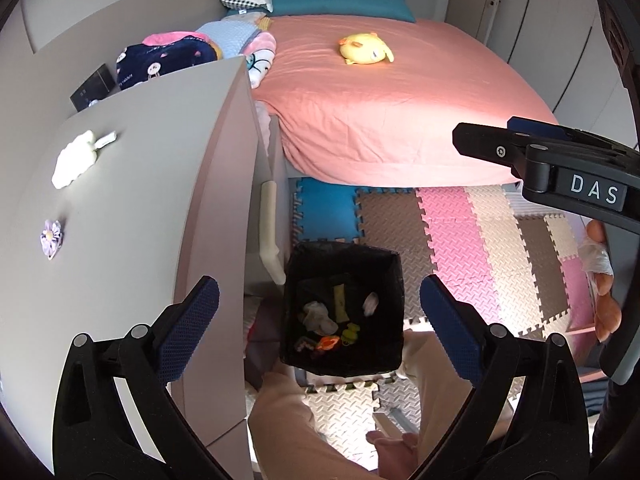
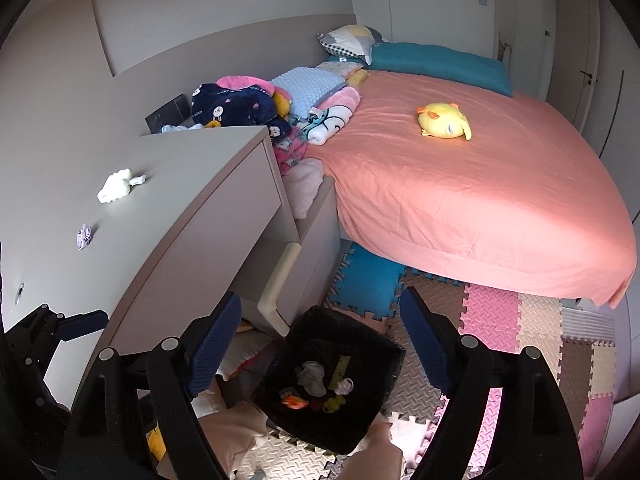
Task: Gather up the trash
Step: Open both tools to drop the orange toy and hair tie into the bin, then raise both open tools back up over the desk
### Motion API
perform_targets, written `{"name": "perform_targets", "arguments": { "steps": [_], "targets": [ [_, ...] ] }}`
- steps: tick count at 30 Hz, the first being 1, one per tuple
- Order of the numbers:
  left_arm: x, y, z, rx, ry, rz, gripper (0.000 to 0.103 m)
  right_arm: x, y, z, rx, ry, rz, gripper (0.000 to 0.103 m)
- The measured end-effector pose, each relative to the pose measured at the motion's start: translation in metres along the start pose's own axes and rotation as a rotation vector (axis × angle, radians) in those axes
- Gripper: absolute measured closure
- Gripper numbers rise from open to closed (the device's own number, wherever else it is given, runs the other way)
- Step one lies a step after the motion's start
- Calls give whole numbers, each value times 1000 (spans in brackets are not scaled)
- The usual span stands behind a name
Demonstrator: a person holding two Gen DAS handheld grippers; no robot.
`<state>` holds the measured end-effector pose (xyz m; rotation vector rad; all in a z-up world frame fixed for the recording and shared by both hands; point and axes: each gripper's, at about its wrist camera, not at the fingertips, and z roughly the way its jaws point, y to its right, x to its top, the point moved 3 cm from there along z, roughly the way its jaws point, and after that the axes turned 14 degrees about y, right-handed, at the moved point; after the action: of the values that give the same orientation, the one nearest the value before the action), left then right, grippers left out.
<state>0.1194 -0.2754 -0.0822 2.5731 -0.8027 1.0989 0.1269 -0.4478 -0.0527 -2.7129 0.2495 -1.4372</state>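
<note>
A black-lined trash bin (image 1: 384, 276) stands on the foam floor mat beside a grey desk; it also shows in the right wrist view (image 2: 384, 354). It holds several scraps: white tissue (image 1: 316, 316), a yellow strip (image 1: 340, 302), orange and green bits. My left gripper (image 1: 320, 320) is open and empty above the bin. My right gripper (image 2: 320, 344) is open and empty above the bin too; it also shows in the left wrist view (image 1: 500, 148). On the desk lie a crumpled white tissue (image 1: 74, 162) (image 2: 116, 186) and a small purple flower piece (image 1: 51, 238) (image 2: 84, 236).
The grey desk (image 1: 140, 200) is at the left, with a dark tablet (image 1: 94, 86) at its back. A bed with a pink sheet (image 1: 400, 100) carries a yellow plush (image 1: 366, 48), folded blankets and pillows. The person's legs are below the bin.
</note>
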Motion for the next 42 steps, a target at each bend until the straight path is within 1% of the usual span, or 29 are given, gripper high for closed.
{"name": "perform_targets", "arguments": {
  "steps": [9, 18, 29, 42],
  "targets": [
    [0, 4, 0, 2, 9, 42, 6, -1, -3, 1, 4, -5, -7, 21],
    [0, -8, -1, 17, 13, 23, 6, 1, -14, 5, 15, -8, -14, 21],
    [-1, -39, 0, 65, 1, -13, 6, 9, -45, 26, 68, -22, -34, 21],
    [1, -91, -1, 130, -9, -84, 6, 24, -92, 57, 138, -46, -84, 21]
  ]
}}
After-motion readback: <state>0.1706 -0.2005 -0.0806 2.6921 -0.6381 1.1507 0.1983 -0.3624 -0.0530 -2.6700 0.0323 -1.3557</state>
